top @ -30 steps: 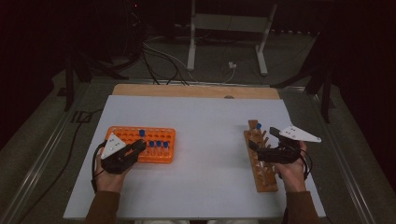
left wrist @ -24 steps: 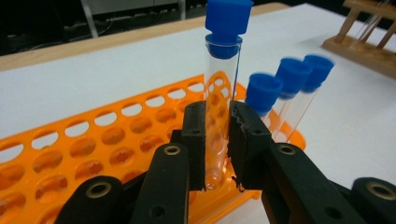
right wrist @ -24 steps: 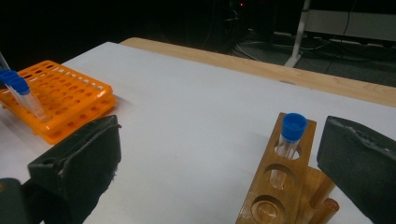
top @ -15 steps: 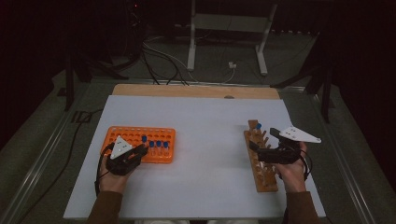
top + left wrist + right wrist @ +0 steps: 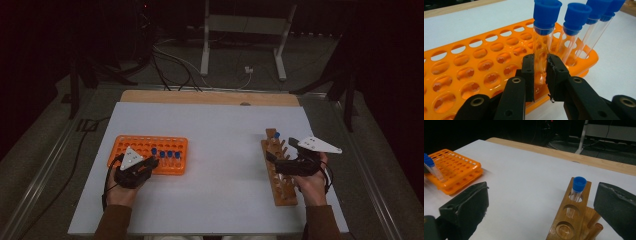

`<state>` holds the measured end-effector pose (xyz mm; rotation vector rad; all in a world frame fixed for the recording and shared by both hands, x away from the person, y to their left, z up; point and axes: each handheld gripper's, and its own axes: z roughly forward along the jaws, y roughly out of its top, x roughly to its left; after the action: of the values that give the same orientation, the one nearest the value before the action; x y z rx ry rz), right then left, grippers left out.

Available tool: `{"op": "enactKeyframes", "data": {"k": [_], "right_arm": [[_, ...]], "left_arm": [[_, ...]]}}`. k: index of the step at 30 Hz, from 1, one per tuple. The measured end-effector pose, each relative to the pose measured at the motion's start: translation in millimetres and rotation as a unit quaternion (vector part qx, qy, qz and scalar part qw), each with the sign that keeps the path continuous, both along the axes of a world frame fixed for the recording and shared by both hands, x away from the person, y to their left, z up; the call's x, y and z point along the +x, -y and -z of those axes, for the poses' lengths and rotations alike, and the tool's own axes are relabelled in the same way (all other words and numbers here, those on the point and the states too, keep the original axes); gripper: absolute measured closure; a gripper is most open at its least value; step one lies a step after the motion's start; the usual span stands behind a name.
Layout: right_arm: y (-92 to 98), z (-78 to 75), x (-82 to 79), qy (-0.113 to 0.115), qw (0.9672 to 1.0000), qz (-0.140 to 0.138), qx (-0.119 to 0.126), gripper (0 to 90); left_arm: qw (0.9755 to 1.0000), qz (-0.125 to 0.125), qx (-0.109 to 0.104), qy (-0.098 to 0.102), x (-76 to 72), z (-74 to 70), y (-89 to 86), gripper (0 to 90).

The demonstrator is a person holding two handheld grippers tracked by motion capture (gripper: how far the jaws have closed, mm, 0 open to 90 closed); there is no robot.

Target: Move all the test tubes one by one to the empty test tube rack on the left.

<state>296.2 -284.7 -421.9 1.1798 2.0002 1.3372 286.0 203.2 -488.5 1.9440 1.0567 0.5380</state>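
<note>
An orange tube rack point(image 5: 135, 144) point(image 5: 474, 62) lies at the left of the white table. Several clear test tubes with blue caps point(image 5: 167, 156) stand in its right end. My left gripper point(image 5: 150, 162) point(image 5: 540, 60) is shut on the nearest tube point(image 5: 546, 15), low on its glass, and the tube stands upright in its hole. At the right, a wooden rack point(image 5: 285, 192) point(image 5: 564, 227) holds one blue-capped tube point(image 5: 276, 136) point(image 5: 577, 188) in its far hole. My right gripper point(image 5: 280, 150) point(image 5: 541, 190) hovers over that rack, open wide with nothing between its jaws.
A white sheet point(image 5: 225, 150) covers the table, with a wooden strip point(image 5: 210, 97) along its far edge. Beyond the table are a metal stand point(image 5: 240, 30) and cables point(image 5: 170, 65) on the dark floor. Wooden pegs point(image 5: 596, 227) stick out of the wooden rack's side.
My left gripper has edged slightly to the right along the orange rack's near side. The right hand has kept still.
</note>
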Motion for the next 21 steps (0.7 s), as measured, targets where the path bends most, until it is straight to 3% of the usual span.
{"op": "enactKeyframes", "data": {"k": [11, 17, 21], "right_arm": [[2.5, 0.7, 1.8, -0.001, 1.0, 0.006, -0.004, 0.0], [7.0, 0.7, 5.8, -0.001, 0.9999, 0.013, -0.007, 0.0], [10.5, 2.2, 12.1, -0.007, 0.9997, 0.02, -0.015, 0.1]], "left_arm": [[0.9999, 0.002, 0.009, -0.006, -0.4, 2.8, 2.2, 78.1], [0.9999, 0.003, -0.003, -0.011, -1.5, 2.5, -0.2, 76.2], [0.9997, 0.004, -0.024, -0.007, -4.9, -1.3, -4.0, 69.4]]}}
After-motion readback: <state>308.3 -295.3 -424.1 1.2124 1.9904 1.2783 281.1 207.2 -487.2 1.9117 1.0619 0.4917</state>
